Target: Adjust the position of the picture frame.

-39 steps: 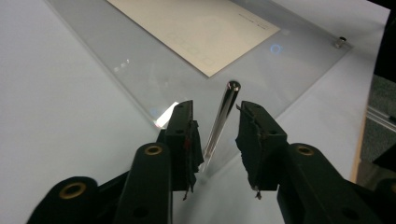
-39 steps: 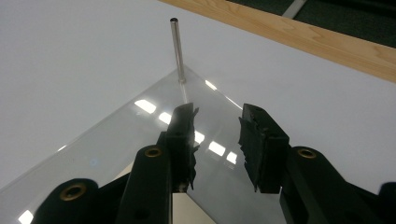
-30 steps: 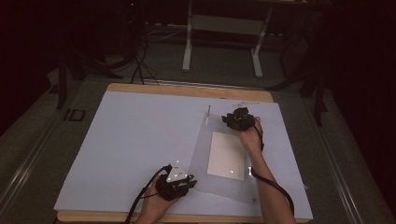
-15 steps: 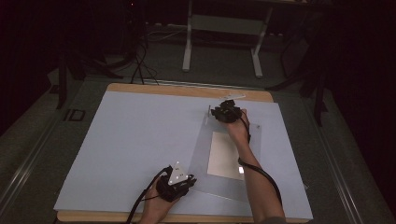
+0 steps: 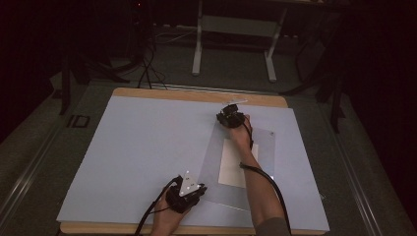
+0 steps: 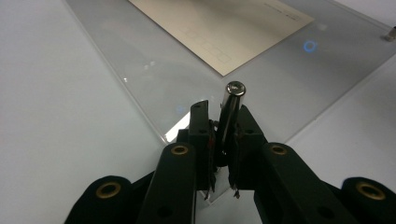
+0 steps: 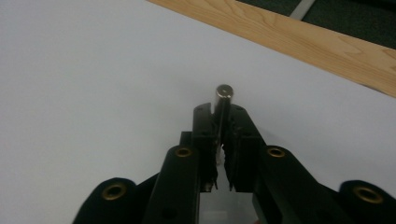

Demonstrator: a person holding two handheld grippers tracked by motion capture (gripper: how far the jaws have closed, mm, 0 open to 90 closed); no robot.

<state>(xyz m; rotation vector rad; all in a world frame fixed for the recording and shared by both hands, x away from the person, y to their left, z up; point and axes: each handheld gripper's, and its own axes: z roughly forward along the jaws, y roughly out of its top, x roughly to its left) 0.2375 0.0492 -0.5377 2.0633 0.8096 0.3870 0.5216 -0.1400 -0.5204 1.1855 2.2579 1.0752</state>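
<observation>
Nearest, the left gripper (image 6: 219,140) pinches a short, shiny metal peg (image 6: 231,114) that stands upright between its pads, its round flat cap poking just above the jaw tips at the near corner of a clear acrylic sheet (image 6: 154,70); beyond the tips, a cream printed card (image 6: 219,28) lies under that glassy, faintly reflective sheet. Farther off, the right gripper (image 7: 219,135), whose jaws have just been closing, is clamped on a second metal peg (image 7: 223,100) of the same build, upright with its round cap above the tips, while the pale blue mat (image 7: 93,70) and the wooden table edge (image 7: 299,42) lie past it. In the high view the sheet (image 5: 260,142) spans between the left gripper (image 5: 194,194) and the right gripper (image 5: 228,115).
</observation>
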